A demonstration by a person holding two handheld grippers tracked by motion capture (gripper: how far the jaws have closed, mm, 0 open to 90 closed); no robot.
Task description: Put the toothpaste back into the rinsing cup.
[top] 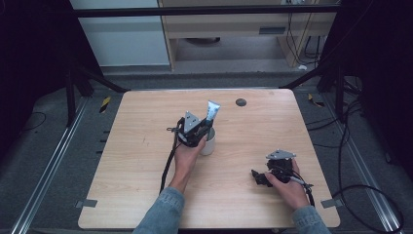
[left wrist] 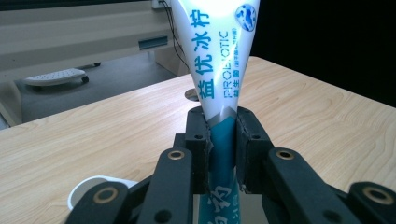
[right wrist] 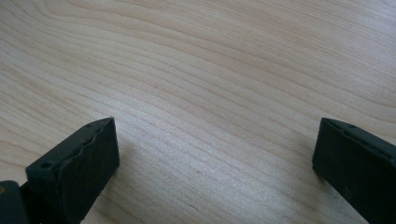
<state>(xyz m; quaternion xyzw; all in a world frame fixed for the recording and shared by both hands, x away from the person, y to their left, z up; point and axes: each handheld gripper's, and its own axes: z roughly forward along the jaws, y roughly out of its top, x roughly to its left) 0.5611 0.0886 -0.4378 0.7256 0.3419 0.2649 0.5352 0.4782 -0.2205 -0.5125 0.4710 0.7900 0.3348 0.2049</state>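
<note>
two black jaws of the left gripper [left wrist: 221, 140] clamp a white and teal tube [left wrist: 219, 56], which stands upright over the white cup [top: 209, 141] near the middle of the wooden table [top: 146, 161]. the right gripper [right wrist: 215, 158], well apart toward the table's right front, rests with jaws spread wide and nothing between them.

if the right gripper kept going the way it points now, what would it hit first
Most likely the bare wooden table: the right gripper has open jaws angled down at the tabletop, with nothing between them. Depth is hard to judge.
</note>
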